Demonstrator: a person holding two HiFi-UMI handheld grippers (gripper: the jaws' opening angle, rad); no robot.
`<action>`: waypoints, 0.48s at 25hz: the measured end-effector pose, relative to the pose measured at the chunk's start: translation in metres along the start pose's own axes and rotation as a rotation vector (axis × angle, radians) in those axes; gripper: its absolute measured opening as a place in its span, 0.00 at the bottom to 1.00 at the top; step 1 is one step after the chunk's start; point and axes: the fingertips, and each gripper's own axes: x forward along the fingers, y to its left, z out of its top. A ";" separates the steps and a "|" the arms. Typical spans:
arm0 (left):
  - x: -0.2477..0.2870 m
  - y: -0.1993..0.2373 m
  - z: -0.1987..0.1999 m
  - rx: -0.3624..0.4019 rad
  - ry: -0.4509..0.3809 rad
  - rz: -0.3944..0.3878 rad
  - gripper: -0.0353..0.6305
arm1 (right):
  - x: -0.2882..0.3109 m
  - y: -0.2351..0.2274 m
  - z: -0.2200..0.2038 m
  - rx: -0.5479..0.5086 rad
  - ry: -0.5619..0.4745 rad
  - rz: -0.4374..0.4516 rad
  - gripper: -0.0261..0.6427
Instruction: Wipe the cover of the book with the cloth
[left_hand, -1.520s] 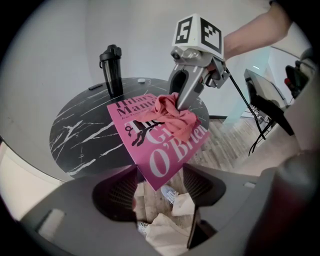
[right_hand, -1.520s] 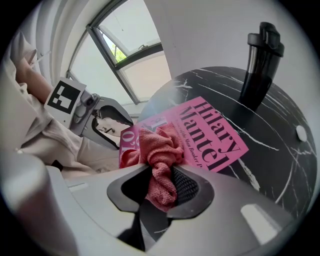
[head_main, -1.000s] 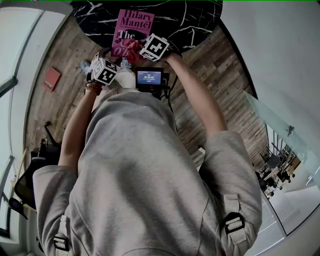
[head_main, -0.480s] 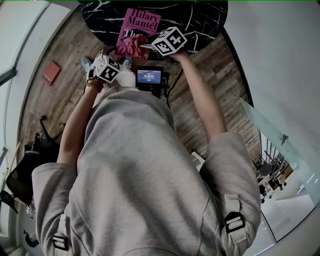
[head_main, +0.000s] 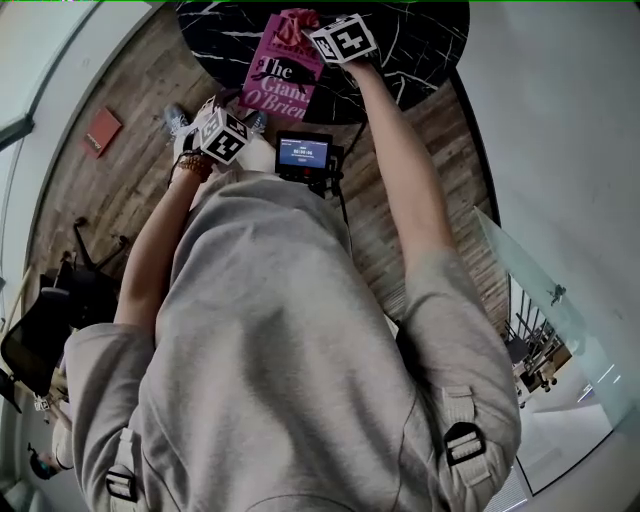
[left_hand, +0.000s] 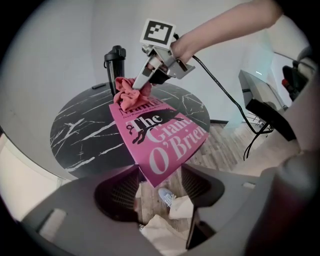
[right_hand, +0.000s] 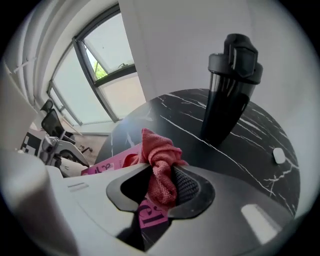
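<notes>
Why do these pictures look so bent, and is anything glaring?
Wide lenses: the head view curves the table and floorboards; the left gripper view has black corners, though the book is sharp; the right gripper view's window looks washed out.

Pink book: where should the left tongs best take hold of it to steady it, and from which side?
Probably the near corner of the book: it juts past the table rim and sits between the left tongs, whose jaws have just been closing a little but stand apart. Come from the person's side; the rest lies flat, with the cloth at the far end.
</notes>
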 end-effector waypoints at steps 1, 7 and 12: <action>0.000 -0.001 0.000 -0.001 0.001 -0.002 0.46 | 0.005 -0.001 -0.002 0.004 0.020 -0.001 0.23; 0.000 0.001 -0.001 -0.004 0.000 -0.013 0.45 | 0.019 -0.003 -0.006 0.107 0.027 0.015 0.24; 0.001 0.000 -0.001 0.002 0.011 -0.023 0.46 | 0.019 0.001 -0.007 0.021 0.051 -0.009 0.23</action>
